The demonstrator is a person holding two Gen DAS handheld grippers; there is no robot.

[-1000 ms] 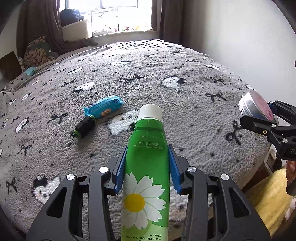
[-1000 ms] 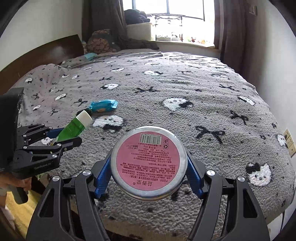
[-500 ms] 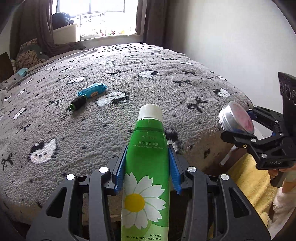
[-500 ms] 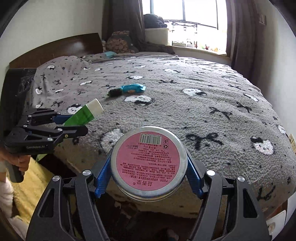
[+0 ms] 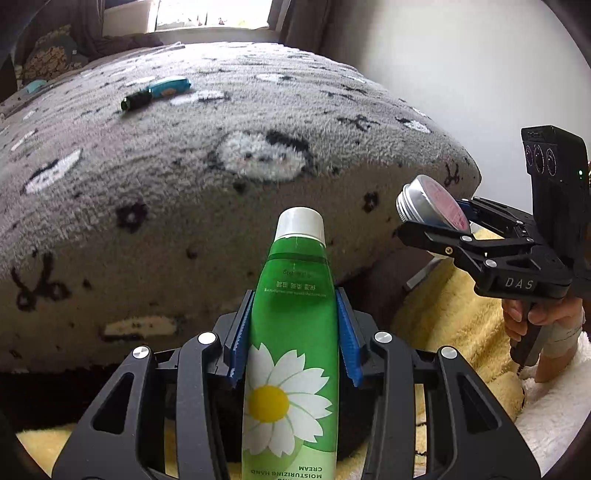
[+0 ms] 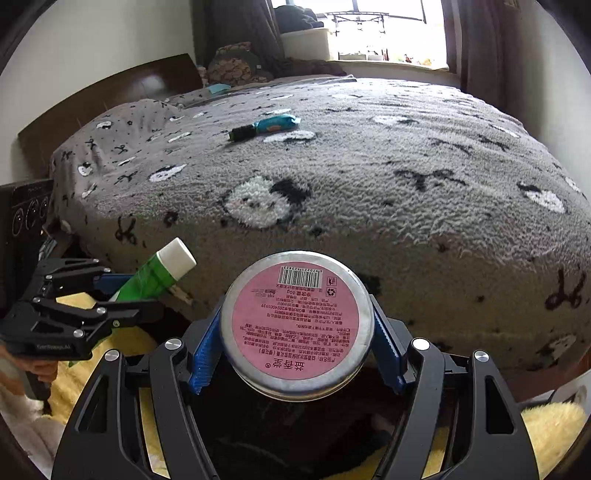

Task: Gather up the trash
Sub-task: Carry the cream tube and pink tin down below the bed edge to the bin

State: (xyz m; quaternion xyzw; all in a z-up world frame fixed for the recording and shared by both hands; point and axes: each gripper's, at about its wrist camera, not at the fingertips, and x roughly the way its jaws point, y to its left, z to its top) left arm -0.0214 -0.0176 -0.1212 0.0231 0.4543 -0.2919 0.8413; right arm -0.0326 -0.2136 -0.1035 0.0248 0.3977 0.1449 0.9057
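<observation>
Green tube clamped, left hand-held gripper | tin clamped, right hand-held gripper | both off bed edge

both wrist fisheyes sit low, just off the foot edge of the bed, facing across the grey blanket toward the window. left view looks along its fingers, green hand cream tube filling centre foreground, right gripper with tin at right edge. right view looks along its fingers, round tin close up, left gripper at lower left. shared: blanket, blue packet, dark small tube, yellow rug.
</observation>
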